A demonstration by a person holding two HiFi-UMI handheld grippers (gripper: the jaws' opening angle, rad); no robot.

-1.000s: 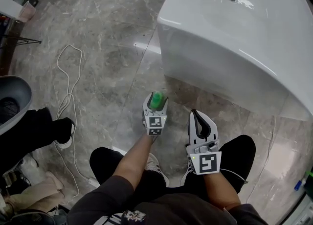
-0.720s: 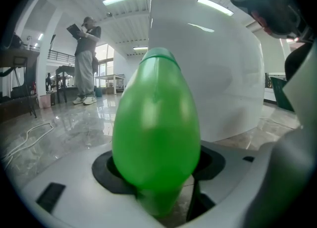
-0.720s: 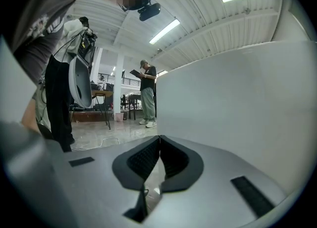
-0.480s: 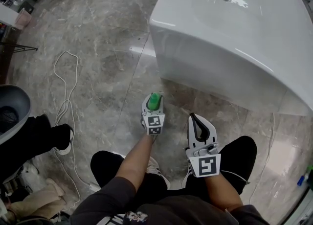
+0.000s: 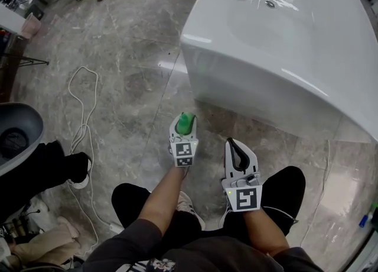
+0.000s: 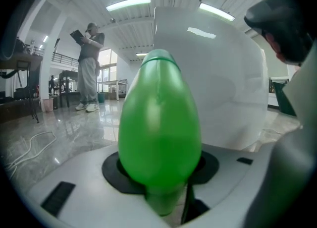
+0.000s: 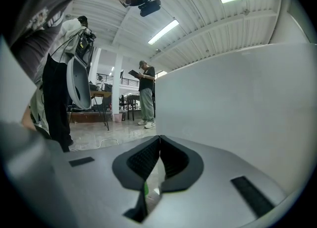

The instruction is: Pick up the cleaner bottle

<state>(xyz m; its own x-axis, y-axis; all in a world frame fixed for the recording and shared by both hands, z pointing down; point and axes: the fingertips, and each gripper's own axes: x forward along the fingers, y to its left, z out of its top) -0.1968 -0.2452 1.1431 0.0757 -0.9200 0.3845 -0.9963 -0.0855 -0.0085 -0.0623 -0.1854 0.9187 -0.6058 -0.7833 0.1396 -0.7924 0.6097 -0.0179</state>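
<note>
The cleaner bottle [image 5: 186, 122] shows as a rounded green top between the jaws of my left gripper [image 5: 185, 128], low in the middle of the head view. In the left gripper view the green bottle [image 6: 159, 123] fills the centre, and the left gripper [image 6: 161, 172] is shut on it, black pads against both its sides. The bottle's lower part is hidden by the jaws. My right gripper [image 5: 237, 154] hangs just to the right, shut with nothing in it. In its own view the right gripper [image 7: 159, 160] has its black pads touching.
A large white bathtub [image 5: 283, 46] stands close ahead on the right, over a grey marble floor [image 5: 130, 46]. A white cable [image 5: 82, 111] loops on the floor at left, near a grey tub chair [image 5: 15, 138]. A person [image 6: 89, 68] stands far off, reading.
My left gripper's jaws have drawn in on the green bottle, and it has risen a little with it. The right gripper has stayed where it was.
</note>
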